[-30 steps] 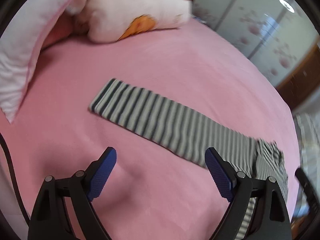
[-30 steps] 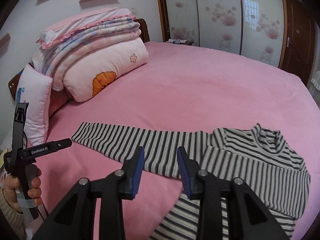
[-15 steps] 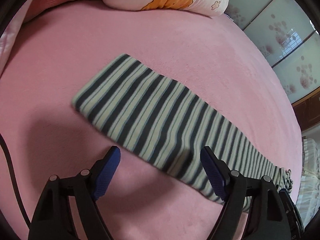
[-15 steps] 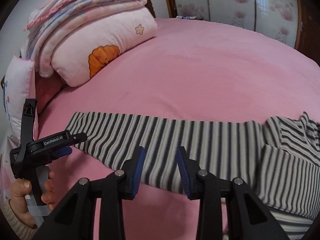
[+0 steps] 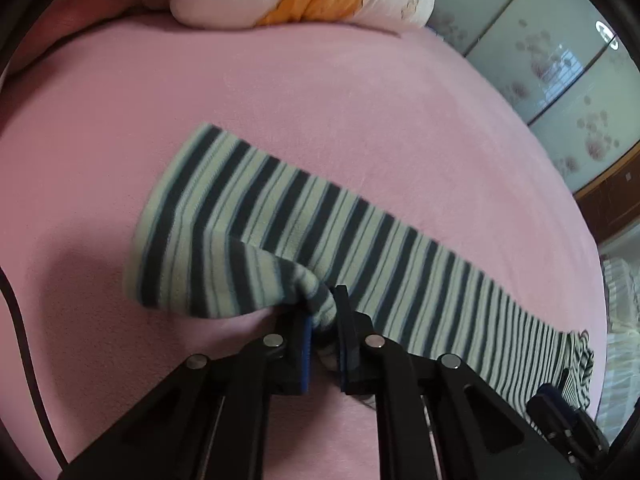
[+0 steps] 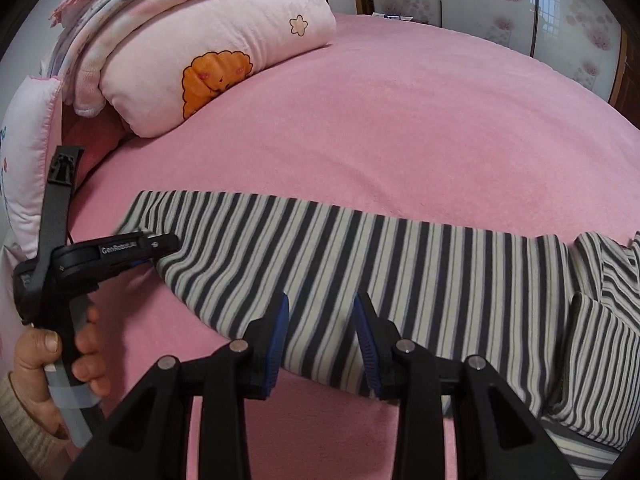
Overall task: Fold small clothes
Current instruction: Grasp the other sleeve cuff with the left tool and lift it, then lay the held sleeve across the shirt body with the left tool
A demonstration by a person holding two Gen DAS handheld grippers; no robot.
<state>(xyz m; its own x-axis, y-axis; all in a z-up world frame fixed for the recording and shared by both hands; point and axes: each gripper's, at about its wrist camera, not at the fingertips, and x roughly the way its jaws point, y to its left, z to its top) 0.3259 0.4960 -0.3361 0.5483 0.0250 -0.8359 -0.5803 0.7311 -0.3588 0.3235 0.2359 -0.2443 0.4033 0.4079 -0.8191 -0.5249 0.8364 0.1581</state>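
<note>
A black-and-white striped top lies on the pink bed sheet (image 6: 400, 120), its long sleeve (image 6: 360, 240) stretched out to the left and its body (image 6: 600, 340) bunched at the right. My left gripper (image 5: 322, 300) is shut on the near edge of the sleeve (image 5: 320, 216) close to the cuff, and the cloth puckers up between the pads. In the right wrist view that left gripper (image 6: 160, 252) sits at the cuff end, held by a hand (image 6: 48, 352). My right gripper (image 6: 320, 304) stands partly open at the sleeve's near edge, mid-length, with the fabric lying between its fingers.
A folded pink quilt (image 6: 224, 40) with an orange cartoon print is stacked at the bed's head, with a pink pillow (image 6: 28, 160) on the left. Flower-patterned wardrobe doors (image 6: 500, 0) stand behind the bed. A black cable (image 5: 16, 320) runs along the left.
The left gripper dropped to the cuff end of the sleeve and closed on its edge, bunching the cloth. The right gripper came down closer to the sleeve's middle, its jaws unchanged.
</note>
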